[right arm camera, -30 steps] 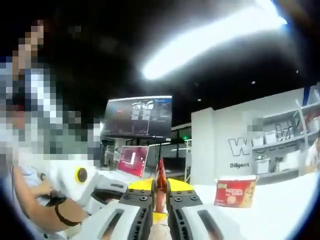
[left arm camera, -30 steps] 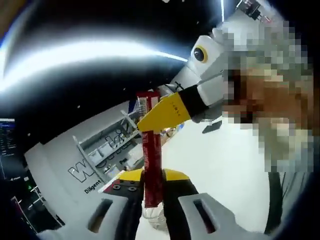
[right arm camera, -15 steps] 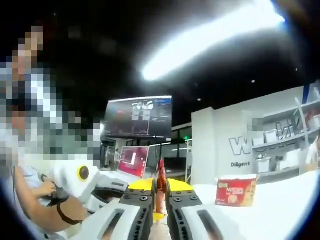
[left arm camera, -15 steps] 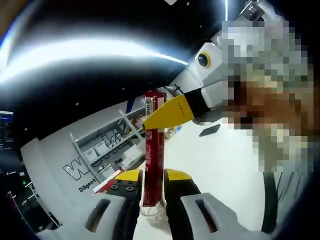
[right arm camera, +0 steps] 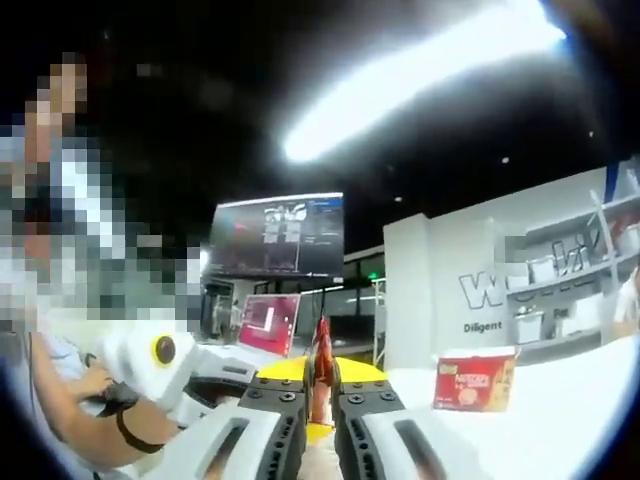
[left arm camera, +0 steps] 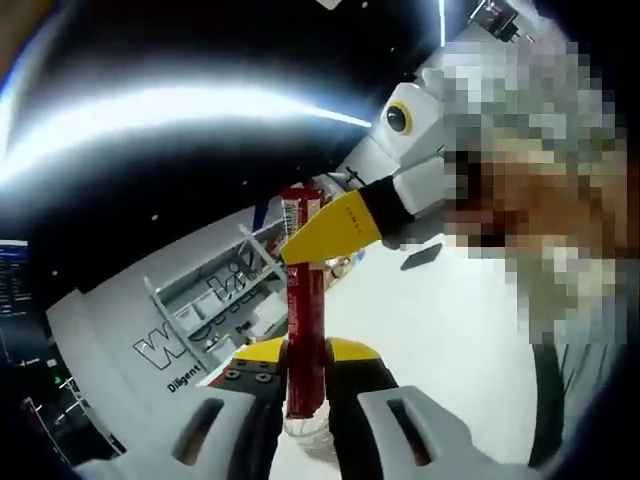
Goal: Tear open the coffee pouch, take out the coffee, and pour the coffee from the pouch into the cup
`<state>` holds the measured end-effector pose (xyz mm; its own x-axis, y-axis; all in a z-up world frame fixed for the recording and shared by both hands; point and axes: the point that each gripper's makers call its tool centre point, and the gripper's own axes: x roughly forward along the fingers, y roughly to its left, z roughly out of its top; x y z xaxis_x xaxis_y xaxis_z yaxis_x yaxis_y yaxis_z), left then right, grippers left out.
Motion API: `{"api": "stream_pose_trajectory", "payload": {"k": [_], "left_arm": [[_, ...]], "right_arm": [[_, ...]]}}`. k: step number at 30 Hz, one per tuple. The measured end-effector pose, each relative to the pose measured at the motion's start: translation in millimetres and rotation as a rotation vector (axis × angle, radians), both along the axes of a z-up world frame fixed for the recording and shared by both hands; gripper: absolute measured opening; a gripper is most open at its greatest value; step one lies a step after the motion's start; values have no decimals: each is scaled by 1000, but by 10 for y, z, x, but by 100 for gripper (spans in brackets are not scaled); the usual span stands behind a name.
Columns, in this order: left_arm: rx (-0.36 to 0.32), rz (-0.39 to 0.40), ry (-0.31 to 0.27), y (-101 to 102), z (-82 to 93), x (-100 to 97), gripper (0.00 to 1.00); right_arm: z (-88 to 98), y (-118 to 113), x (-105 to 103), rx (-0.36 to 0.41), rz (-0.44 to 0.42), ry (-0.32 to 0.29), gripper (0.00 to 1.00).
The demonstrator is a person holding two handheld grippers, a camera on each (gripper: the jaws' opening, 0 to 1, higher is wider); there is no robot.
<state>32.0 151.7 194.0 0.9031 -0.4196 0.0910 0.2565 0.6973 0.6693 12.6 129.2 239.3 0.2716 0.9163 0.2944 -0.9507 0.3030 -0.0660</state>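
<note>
- Left gripper view: the left gripper [left arm camera: 303,372] is clamped on the lower half of an upright red coffee pouch [left arm camera: 303,330].
- The right gripper [left arm camera: 300,250] pinches the pouch's top edge with its yellow tips.
- Right gripper view: the pouch [right arm camera: 320,372] shows edge-on between the closed jaws.
- It looks light, thin and crinkly; best gripped near the top seal for tearing.

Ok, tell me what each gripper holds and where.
The left gripper grips the red coffee pouch at its lower part; the right gripper pinches its top end.
</note>
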Motion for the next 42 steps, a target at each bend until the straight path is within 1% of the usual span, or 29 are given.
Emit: {"api": "stream_pose_trajectory", "payload": {"k": [7,11,14,17,23,26,27,28,32,34,42], "left_arm": [[-3,10,3,17,-2,-9,14],[-22,4,10,42,12,-22,14],[-42,-2,15,39,25,-33,13],[-44,-1,15,36,27,-30,13],[-34,0,21,14,3,-20,13],[-31,2,24,11,3,-19,13],[-33,4,25,18,6,-19,13],[-34,3,25,19,7,-19,13],[-45,-4,27,20,11,-18,14],[-46,-9,24,-4,7,-20,17],[-38,-2,19,3,6,-31,17]], "right_arm": [[-16,26,-9,-18,7,-10,10],[-8,39,-50,-7,34,-28,12],[-17,39,-56,-13,34,-31,14],[-17,36,-69,-12,42,-36,15],[19,-13,-36,6,20,-40,16],[41,-47,-1,17,-1,-35,15],[46,-56,8,20,-8,-34,14],[47,-58,10,20,-9,-33,11],[55,-61,2,18,-9,-26,8],[62,-66,-4,22,-10,-21,8],[54,-70,-18,24,-8,-15,7]]}}
